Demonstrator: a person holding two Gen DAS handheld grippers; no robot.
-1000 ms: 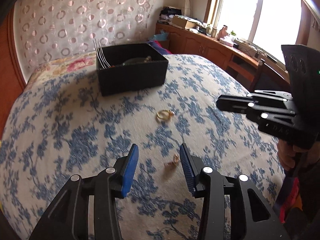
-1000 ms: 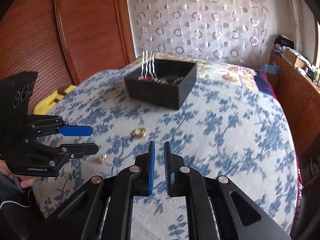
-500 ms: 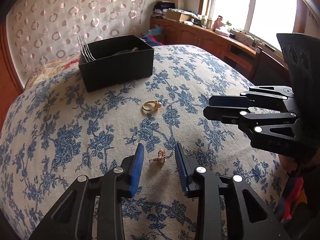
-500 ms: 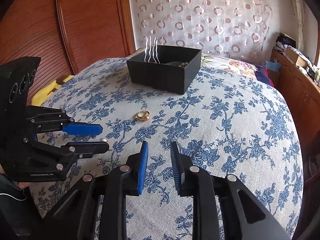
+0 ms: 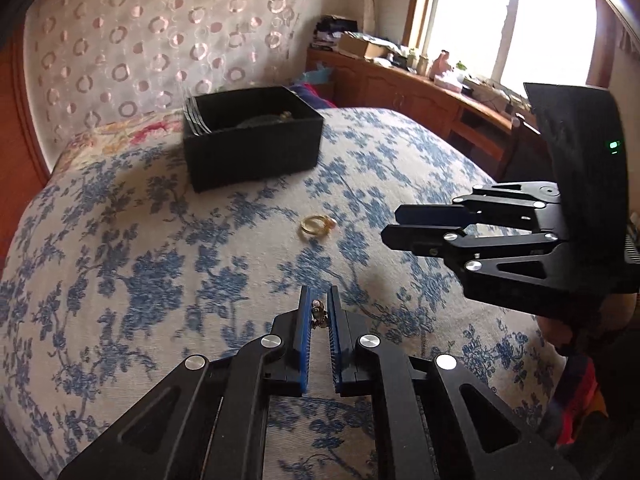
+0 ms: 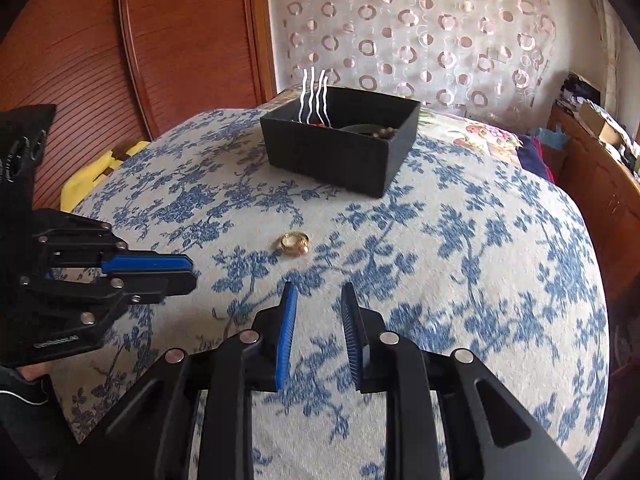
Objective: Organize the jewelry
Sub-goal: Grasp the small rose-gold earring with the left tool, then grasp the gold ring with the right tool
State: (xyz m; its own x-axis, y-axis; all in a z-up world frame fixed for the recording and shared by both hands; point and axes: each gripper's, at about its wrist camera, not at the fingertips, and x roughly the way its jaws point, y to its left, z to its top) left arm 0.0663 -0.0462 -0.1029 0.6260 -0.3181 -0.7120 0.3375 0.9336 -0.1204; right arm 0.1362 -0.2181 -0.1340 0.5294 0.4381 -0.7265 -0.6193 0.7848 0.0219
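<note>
My left gripper (image 5: 319,300) is shut on a small gold earring (image 5: 318,314), held between its blue pads just above the bedspread. A gold ring (image 5: 317,225) with a pearl lies on the bedspread ahead of it; it also shows in the right wrist view (image 6: 295,242). The black jewelry box (image 5: 253,136) stands at the back with silver hairpins (image 6: 314,94) and other pieces inside. My right gripper (image 6: 318,300) is open and empty, hovering short of the ring. The left gripper shows side-on at the left of the right wrist view (image 6: 176,272).
The floral blue-and-white bedspread (image 6: 460,240) covers the bed. A wooden headboard (image 6: 180,40) rises behind. A wooden sideboard (image 5: 420,92) with clutter runs under the window on the right. A yellow object (image 6: 96,176) lies at the bed's left edge.
My left gripper closed on the earring and lifted it slightly. My right gripper opened wider and moved closer to the ring.
</note>
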